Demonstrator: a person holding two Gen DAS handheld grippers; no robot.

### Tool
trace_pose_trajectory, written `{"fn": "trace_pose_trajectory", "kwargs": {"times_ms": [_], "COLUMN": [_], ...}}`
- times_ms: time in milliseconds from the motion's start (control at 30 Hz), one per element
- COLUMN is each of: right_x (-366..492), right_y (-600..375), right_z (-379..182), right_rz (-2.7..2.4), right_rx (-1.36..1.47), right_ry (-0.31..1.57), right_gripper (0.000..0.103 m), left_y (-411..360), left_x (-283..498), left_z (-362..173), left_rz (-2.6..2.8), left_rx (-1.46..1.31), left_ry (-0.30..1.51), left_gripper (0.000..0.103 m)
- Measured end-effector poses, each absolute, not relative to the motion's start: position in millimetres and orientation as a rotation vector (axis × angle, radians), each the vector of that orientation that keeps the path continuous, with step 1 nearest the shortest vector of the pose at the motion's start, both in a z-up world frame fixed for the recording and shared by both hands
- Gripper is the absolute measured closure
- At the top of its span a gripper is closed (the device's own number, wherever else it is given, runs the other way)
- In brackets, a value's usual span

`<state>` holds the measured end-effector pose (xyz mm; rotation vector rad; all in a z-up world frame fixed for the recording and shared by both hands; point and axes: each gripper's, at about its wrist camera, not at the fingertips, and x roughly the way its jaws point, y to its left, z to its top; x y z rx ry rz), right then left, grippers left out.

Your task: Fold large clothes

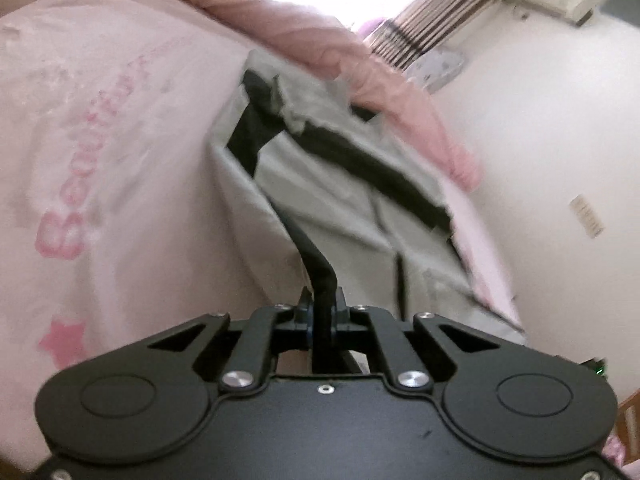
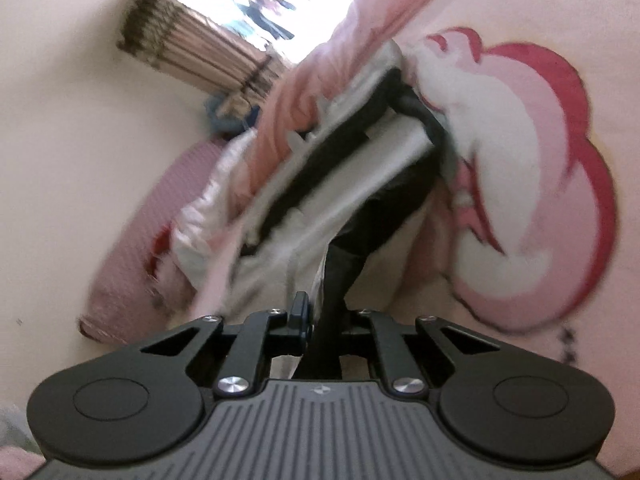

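A: Where's the grey garment?

B: It's spread on the pink bed cover. Its black trim is pinched tight in the left hand-held gripper; another black edge is clamped in the right hand-held gripper.

Pink quilt heaped behind grey garment
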<state>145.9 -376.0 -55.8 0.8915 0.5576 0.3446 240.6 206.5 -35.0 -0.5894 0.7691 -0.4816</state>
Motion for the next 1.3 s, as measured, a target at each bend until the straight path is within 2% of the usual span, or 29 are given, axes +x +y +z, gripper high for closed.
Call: {"fn": "trace_pose_trajectory", "kwargs": {"times_ms": [200,467,500,533,567,600,633,733,800,967,1200,1233,1300], "right_x": [213.6,385.1,411.1,433.2,461.3,482.7,497.9,512.8,512.4,518.8,546.0,546.9,546.8], "right_y": [-384.7,-418.8,-424.2,-428.2,-434.7,-440.7,-445.7,-451.0,-447.5,-426.4,-403.6,-401.5,-392.3], "right_z": [-15.9,33.5,34.2,33.1,28.7,20.0,9.8,-14.1,-26.4,-37.3,-33.5,-32.8,-35.7], "right_rz": [0.352,0.262,0.237,0.233,0.202,0.154,0.115,0.056,0.023,-0.079,-0.046,-0.047,-0.032], "right_rx": [0.935,0.982,0.998,0.988,0.99,1.032,1.074,1.103,1.022,0.7,0.44,0.418,0.362], "right_ry": [0.459,0.413,0.407,0.411,0.432,0.456,0.485,0.479,0.482,0.553,0.616,0.619,0.626], "right_gripper": [0.093,0.092,0.087,0.073,0.06,0.054,0.044,0.042,0.037,0.037,0.036,0.036,0.053], "left_y": [197.0,178.9,177.4,177.7,180.5,181.9,185.3,193.3,195.4,181.0,142.1,139.8,134.0], "left_x": [304.6,478.6,508.1,530.2,556.8,579.6,596.4,617.7,619.5,627.5,655.1,654.8,651.4], "left_z": [2.0,50.1,52.0,51.9,47.2,41.2,33.9,18.2,1.5,-31.7,-45.7,-46.3,-47.4], "left_rz": [-0.517,-0.522,-0.528,-0.507,-0.482,-0.455,-0.397,-0.311,-0.332,-0.291,-0.301,-0.293,-0.274], "left_rx": [-0.596,-0.574,-0.573,-0.583,-0.614,-0.631,-0.651,-0.595,-0.569,-0.414,-0.271,-0.248,-0.195], "left_ry": [0.698,0.648,0.629,0.619,0.625,0.651,0.653,0.649,0.661,0.698,0.704,0.704,0.71], "left_gripper": [0.099,0.096,0.092,0.082,0.055,0.041,0.034,0.031,0.03,0.03,0.031,0.036,0.066]}}
